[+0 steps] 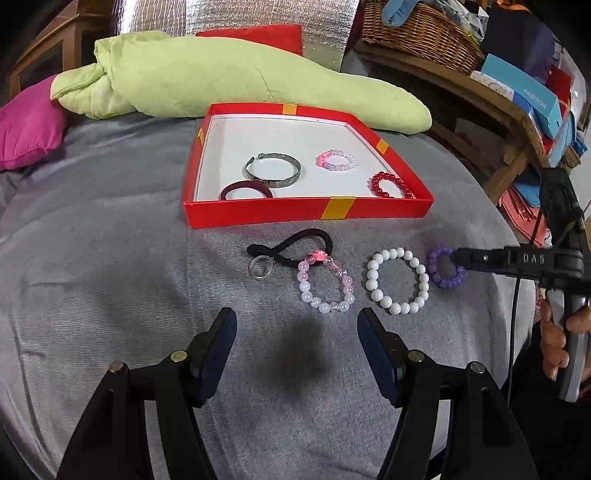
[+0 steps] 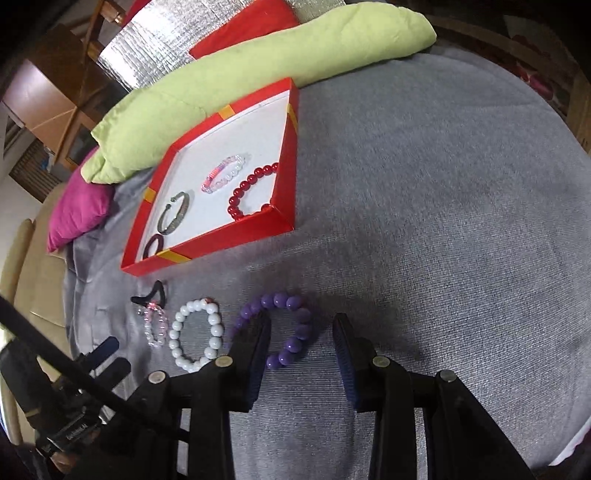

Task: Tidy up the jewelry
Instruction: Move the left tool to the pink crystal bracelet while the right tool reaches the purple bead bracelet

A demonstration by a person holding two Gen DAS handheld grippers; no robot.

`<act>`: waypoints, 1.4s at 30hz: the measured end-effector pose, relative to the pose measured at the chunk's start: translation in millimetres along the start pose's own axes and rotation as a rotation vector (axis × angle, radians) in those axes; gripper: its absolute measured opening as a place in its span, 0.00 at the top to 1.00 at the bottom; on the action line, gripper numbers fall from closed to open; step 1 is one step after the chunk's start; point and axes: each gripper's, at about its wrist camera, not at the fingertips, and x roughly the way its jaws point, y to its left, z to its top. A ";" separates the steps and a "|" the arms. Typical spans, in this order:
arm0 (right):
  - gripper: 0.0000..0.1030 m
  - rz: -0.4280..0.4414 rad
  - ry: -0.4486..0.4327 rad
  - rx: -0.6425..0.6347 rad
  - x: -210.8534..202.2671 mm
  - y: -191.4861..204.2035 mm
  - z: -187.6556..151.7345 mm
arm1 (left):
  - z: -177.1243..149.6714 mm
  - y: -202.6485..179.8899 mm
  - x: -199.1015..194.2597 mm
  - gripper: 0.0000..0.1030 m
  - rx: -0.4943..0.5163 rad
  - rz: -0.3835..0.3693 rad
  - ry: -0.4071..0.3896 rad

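A red box with a white floor holds a silver bangle, a dark red hair tie, a pink bead bracelet and a red bead bracelet. On the grey cloth in front lie a black hair tie, a clear ring, a pink-white bead bracelet, a white bead bracelet and a purple bead bracelet. My left gripper is open and empty, just short of the pink-white bracelet. My right gripper is open, its fingers straddling the purple bracelet.
A green cushion lies behind the box, a magenta pillow at the left. A wooden shelf with a wicker basket and boxes stands at the right. The box also shows in the right wrist view.
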 end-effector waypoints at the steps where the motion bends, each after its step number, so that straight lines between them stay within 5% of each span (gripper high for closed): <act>1: 0.67 -0.011 -0.001 -0.016 0.5 2.1 -0.4 | 0.7 -0.8 1.4 0.33 0.000 -0.006 0.001; 8: 0.82 -0.051 -0.004 -0.063 3.3 10.3 -2.7 | 8.8 -2.6 10.0 0.34 -0.029 -0.054 -0.016; 12: 0.83 -0.061 -0.004 -0.087 6.2 15.3 -3.9 | 12.3 -4.3 17.7 0.52 -0.030 -0.081 -0.005; 17: 0.83 -0.062 -0.006 -0.098 8.2 18.8 -4.8 | 13.5 -3.7 26.5 0.58 -0.038 -0.080 0.011; 27: 0.87 -0.041 -0.018 -0.083 5.6 17.5 -4.9 | 11.4 -3.9 31.7 0.90 -0.020 -0.095 0.030; 42: 0.90 -0.003 -0.092 -0.002 -12.9 2.2 3.2 | 4.9 -12.8 12.8 0.91 0.063 -0.041 -0.004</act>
